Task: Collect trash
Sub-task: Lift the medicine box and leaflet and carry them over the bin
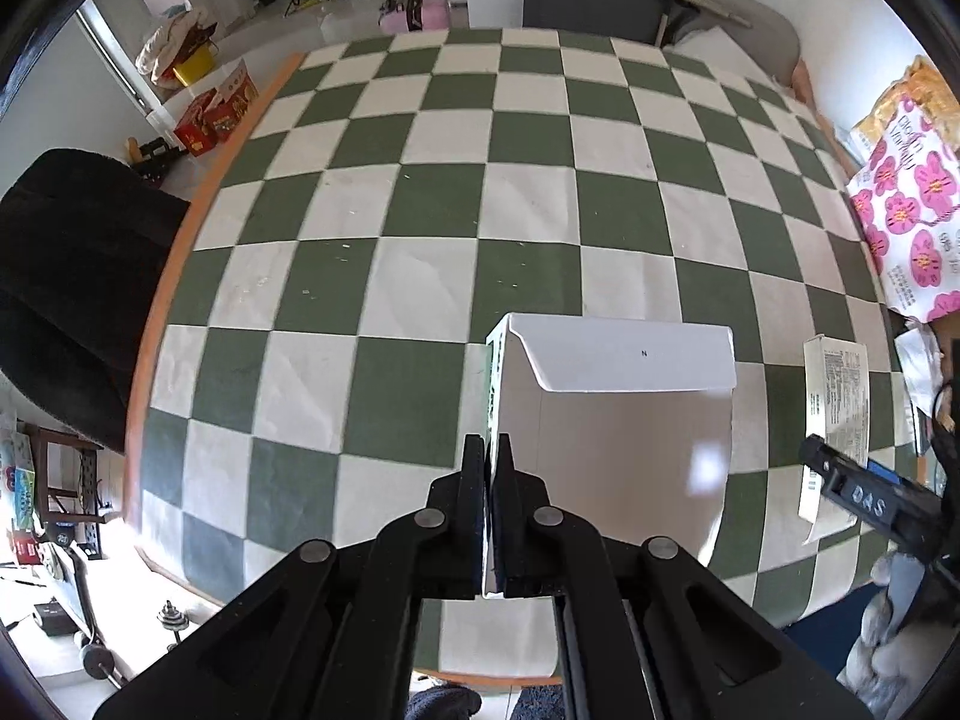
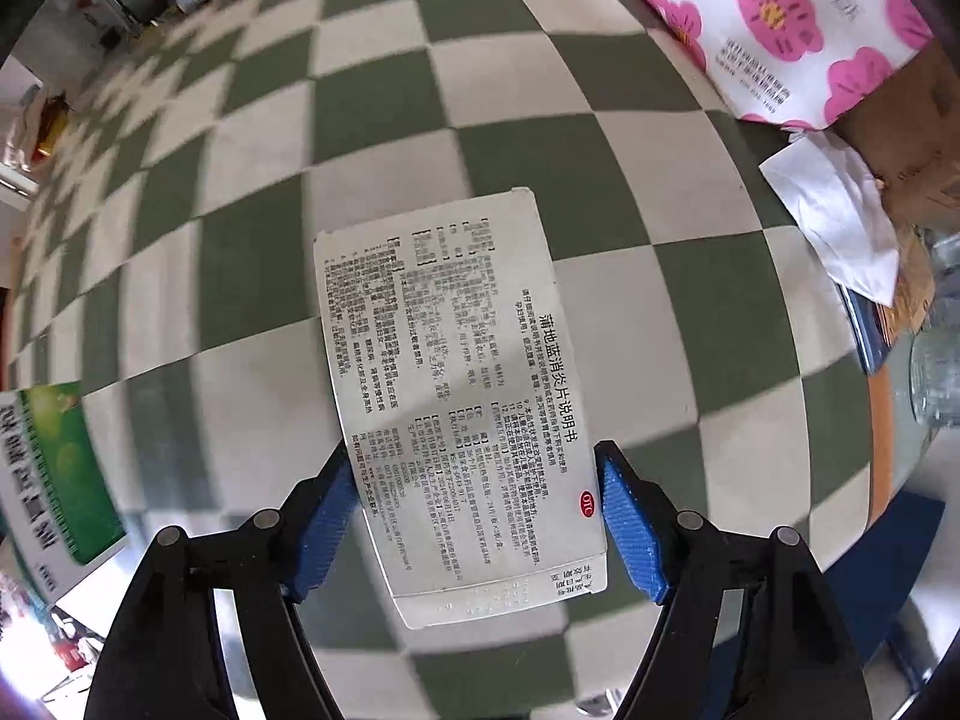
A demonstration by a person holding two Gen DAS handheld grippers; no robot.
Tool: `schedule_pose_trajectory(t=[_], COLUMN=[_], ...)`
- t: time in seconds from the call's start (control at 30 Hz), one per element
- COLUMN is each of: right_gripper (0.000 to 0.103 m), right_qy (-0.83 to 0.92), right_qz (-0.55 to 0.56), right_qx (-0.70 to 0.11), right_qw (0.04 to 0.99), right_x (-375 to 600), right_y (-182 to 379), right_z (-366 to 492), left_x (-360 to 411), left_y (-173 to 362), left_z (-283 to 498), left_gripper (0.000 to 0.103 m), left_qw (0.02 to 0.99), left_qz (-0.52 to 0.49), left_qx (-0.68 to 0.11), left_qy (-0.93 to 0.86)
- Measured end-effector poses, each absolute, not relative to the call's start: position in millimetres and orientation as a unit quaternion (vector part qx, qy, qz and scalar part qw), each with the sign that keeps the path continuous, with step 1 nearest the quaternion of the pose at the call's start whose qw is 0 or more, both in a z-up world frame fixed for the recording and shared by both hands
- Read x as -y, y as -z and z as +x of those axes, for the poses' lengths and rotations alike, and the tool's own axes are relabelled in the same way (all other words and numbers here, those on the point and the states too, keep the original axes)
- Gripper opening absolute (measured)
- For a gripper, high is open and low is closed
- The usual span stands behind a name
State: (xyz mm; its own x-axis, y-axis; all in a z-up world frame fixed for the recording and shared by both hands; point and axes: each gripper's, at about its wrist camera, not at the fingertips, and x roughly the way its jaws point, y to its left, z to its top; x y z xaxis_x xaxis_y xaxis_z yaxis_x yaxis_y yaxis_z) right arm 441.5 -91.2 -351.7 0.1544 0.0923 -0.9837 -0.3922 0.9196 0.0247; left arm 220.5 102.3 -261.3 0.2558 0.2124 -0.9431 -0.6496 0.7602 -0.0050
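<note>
We hold the left gripper (image 1: 492,468) with jaws pinched tight on the side wall of an opened white carton (image 1: 612,420), flap up, raised over the checkered counter (image 1: 420,210). The right gripper (image 2: 474,516) straddles a flat leaflet box (image 2: 456,396) printed in Chinese, lying on the counter just right of the carton; its jaws stand wide, blue pads (image 2: 630,534) either side of the box, apparently nothing clamped. Risk, as we judge it: the thin carton wall may buckle or slip from the left pinch, and the right jaws could skid the flat box across the cloth instead of gripping its edges. Right of the leaflet box sit a pink-flowered bag (image 2: 780,18) and a crumpled tissue (image 2: 840,222). The counter wears a green-and-white cloth; beyond its far edge, a cluttered room with red boxes (image 1: 216,114) on the floor.
</note>
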Motion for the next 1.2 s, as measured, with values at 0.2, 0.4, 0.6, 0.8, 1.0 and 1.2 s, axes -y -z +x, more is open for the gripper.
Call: schedule_pose_trajectory(t=[0.2,0.4,0.6,0.8,1.0,1.2], right_gripper=[0.078,0.078,0.078,0.078,0.078,0.078], right_qy=[-0.197,-0.215,-0.233,-0.242,-0.249,-0.248], right_qz=[-0.074,-0.042,-0.035,-0.057,-0.068,-0.059], right_qx=[-0.598,-0.586,-0.614,-0.663,-0.708,-0.750], right_qw=[0.773,0.780,0.753,0.706,0.657,0.611], right_x=[100.4,123.8,145.9,151.3,142.9,130.5], right_y=[298.9,263.0,266.0,324.3,432.9,586.9], right_z=[353.1,235.1,125.6,55.8,30.2,23.5], left_x=[-90.6,-74.3,-66.2,-68.1,-71.9,-76.2], left_y=[232.7,215.2,237.0,310.1,433.2,582.0], left_z=[160.5,72.4,-5.6,-55.6,-67.3,-66.3], left_gripper=[0.000,0.000,0.000,0.000,0.000,0.003], left_qw=[0.791,0.800,0.778,0.732,0.680,0.626], left_qz=[-0.196,-0.205,-0.226,-0.258,-0.292,-0.316], left_qx=[-0.515,-0.509,-0.541,-0.584,-0.629,-0.673], left_qy=[-0.266,-0.241,-0.227,-0.239,-0.239,-0.235])
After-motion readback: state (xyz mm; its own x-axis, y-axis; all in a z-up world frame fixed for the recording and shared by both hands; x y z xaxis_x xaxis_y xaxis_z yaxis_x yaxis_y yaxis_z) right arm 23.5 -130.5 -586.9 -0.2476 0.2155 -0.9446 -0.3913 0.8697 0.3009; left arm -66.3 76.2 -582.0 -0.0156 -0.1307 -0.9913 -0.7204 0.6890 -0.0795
